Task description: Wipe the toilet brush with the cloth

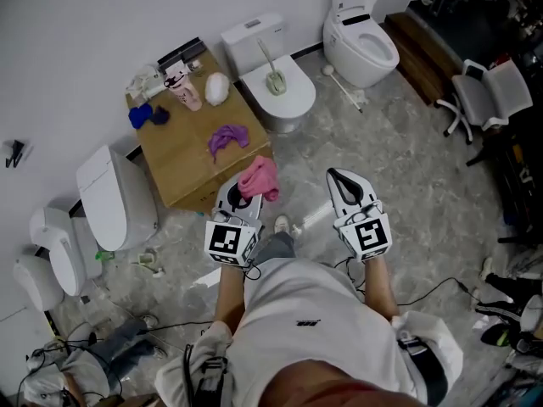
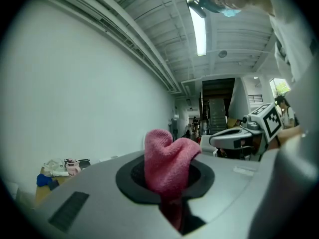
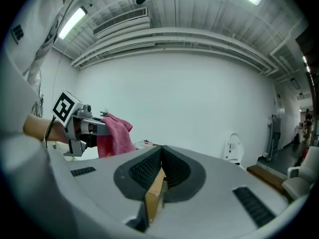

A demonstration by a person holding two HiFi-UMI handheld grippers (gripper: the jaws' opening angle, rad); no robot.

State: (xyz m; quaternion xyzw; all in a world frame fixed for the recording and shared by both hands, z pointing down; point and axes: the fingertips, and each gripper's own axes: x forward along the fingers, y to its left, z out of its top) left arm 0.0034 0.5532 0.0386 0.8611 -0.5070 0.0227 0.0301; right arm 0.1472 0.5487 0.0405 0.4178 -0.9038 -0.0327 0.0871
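- Our left gripper (image 1: 241, 197) is closed narrow on the pink cloth (image 1: 260, 179), near the table's (image 1: 182, 164) near corner. We pinch the cloth by a fold, so most of it stands free past the jaws as a wiping pad.
- Our right gripper (image 1: 342, 178), off to the right of the table, has its jaws pressed together with nothing between them. We judge it is kept free to take the brush handle.
- On the table lie a purple rag (image 1: 227, 136), a blue thing (image 1: 148, 114) and some bottles (image 1: 174, 81) at the far edge. None of these is what we need.
- The brush (image 1: 274, 79) lies just beyond the table's far right corner, on top of a toilet (image 1: 299, 102). Its head is toward us and its handle toward the tank, and the cloth has not reached it.
- The table's corner stands between the cloth and that toilet, so we would pass along the table's right side.
- Farther right of the table stand a second toilet (image 1: 365, 45), a white stick (image 1: 344, 86) on the floor and a chair (image 1: 492, 96), all clear of our path.
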